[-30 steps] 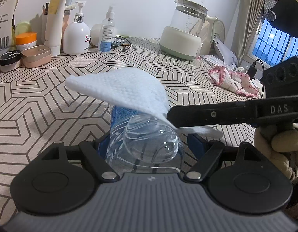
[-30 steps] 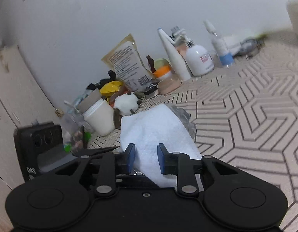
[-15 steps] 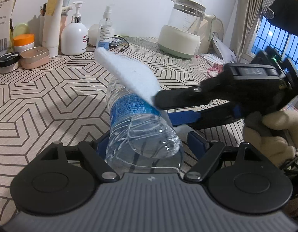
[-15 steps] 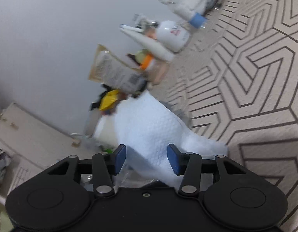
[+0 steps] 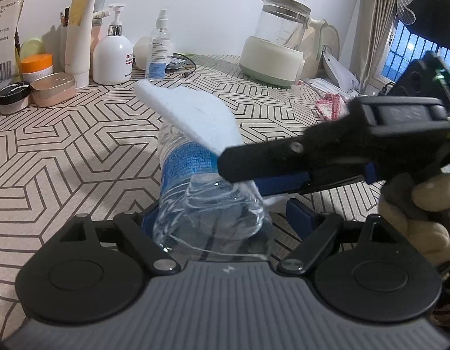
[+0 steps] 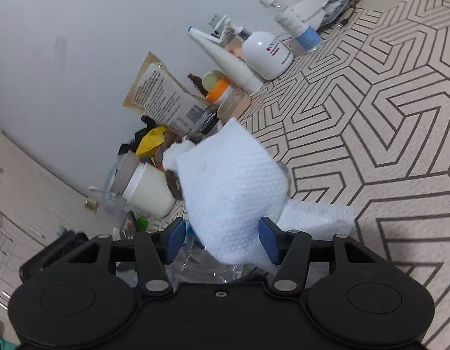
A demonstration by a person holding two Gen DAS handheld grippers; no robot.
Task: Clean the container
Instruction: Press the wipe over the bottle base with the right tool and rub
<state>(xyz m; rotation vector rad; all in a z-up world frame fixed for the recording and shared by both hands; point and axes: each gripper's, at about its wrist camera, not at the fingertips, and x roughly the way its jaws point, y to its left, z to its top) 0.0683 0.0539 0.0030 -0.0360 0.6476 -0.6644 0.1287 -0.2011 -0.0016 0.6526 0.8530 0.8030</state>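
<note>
A clear plastic bottle [image 5: 201, 186] with a blue label lies between my left gripper's [image 5: 222, 215] blue pads, base toward the camera; the left gripper is shut on it. A white paper towel [image 5: 192, 116] is draped over the bottle. My right gripper [image 6: 222, 234] reaches in from the right in the left wrist view [image 5: 254, 172], its jaws spread wide around the towel [image 6: 233, 186] and the bottle under it. The bottle [image 6: 207, 265] shows only as crumpled clear plastic below the towel in the right wrist view.
The table [image 5: 64, 151] has a geometric-pattern cloth. At the back stand a pump bottle [image 5: 112, 55], a spray bottle [image 5: 159, 49], a tube, jars [image 5: 36, 67] and a glass kettle [image 5: 277, 40]. A pink cloth [image 5: 329, 102] lies at the right. A white jar [image 6: 146, 189] and clutter sit left.
My right gripper has opened wider and rolled around the bottle, dragging the towel over it. The left gripper and bottle have stayed in place.
</note>
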